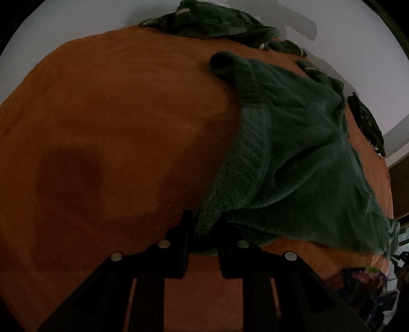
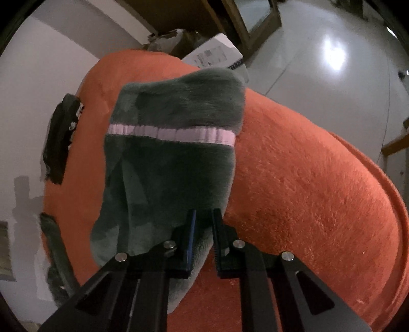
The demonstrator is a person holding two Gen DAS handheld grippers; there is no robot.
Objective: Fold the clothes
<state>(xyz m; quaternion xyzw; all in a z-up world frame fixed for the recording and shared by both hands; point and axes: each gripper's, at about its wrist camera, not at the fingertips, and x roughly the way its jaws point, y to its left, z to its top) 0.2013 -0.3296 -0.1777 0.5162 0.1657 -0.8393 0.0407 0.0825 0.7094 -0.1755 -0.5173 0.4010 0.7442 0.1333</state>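
On the orange blanket [image 1: 115,127] your left gripper [image 1: 202,229] is clamped on the fuzzy hem of the green fleece garment [image 1: 294,153], which spreads toward the blanket's far right edge. Your right gripper [image 2: 204,224] pinches the same kind of green fleece, a piece with a pink band [image 2: 173,134]. No containers to speak of, except that only the right view shows a white box [image 2: 217,55] past the blanket's far edge. Only the left view catches the crumpled green pile [image 1: 212,23] at the far edge.
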